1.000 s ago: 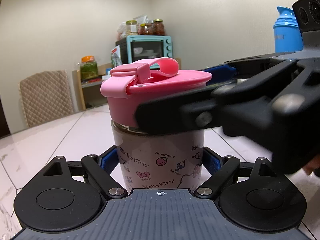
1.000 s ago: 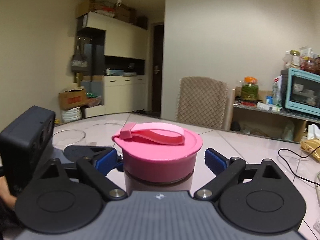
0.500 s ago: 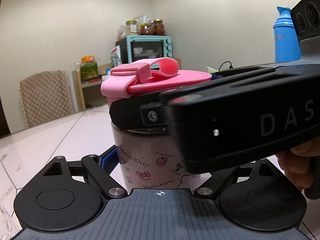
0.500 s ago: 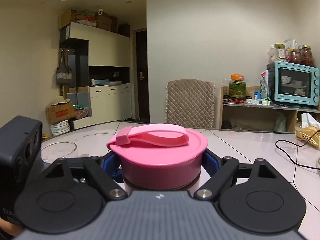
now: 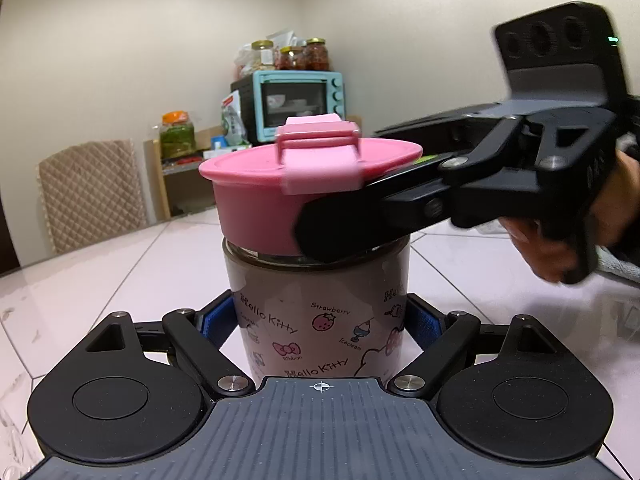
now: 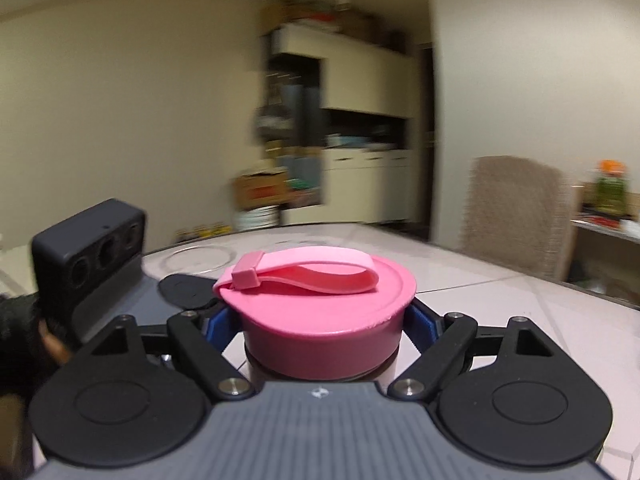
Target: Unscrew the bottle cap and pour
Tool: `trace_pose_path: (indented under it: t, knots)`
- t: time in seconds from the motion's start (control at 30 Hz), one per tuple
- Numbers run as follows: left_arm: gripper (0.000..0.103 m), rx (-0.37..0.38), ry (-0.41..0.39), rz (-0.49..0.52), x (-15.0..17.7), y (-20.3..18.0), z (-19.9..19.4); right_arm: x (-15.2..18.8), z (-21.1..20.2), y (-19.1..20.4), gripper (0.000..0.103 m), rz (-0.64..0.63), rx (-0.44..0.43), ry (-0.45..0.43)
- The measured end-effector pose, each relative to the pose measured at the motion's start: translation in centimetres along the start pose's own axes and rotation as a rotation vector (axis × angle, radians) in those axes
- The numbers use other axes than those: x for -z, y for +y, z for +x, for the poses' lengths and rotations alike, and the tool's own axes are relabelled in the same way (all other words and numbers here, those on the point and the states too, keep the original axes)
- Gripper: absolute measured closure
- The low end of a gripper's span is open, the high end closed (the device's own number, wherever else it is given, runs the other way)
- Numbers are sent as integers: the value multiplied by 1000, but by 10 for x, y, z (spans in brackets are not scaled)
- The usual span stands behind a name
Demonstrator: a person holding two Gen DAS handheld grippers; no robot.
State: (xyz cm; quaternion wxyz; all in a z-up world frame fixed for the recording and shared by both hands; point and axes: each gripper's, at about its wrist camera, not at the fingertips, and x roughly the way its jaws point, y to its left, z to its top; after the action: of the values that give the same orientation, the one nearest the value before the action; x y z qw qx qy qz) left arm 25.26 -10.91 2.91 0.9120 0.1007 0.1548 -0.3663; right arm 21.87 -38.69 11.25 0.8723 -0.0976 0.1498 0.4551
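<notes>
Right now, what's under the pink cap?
The Hello Kitty bottle, clamped low by the left jaws; right jaws grip the pink cap. A glass rim shows beneath; threads and contents are hidden.

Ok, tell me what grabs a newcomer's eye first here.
The pink cap atop the Hello Kitty bottle, dead centre. The right gripper clamps that cap; the left gripper pinches the bottle's body on the white table. Behind, a turquoise toaster oven.
</notes>
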Motion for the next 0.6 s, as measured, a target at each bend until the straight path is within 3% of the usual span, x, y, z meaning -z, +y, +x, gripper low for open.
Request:
trace_pose_path:
  t: [0.07, 0.17, 0.27, 0.4, 0.6]
  knots:
    - [13, 1, 0, 0, 1, -2, -2, -3, -1, -4, 18, -14, -34, 6]
    - [13, 1, 0, 0, 0, 5, 0, -6, -4, 0, 16, -17, -17, 13]
    - [13, 1, 0, 1, 0, 5, 0, -7, -7, 15, 8, 0, 99, 23]
    - [13, 1, 0, 1, 0, 5, 0, -9, -13, 43, 8, 80, 268, 31]
    - [13, 1, 0, 0, 1, 8, 0, 0, -10, 73, 8, 116, 406, -6]
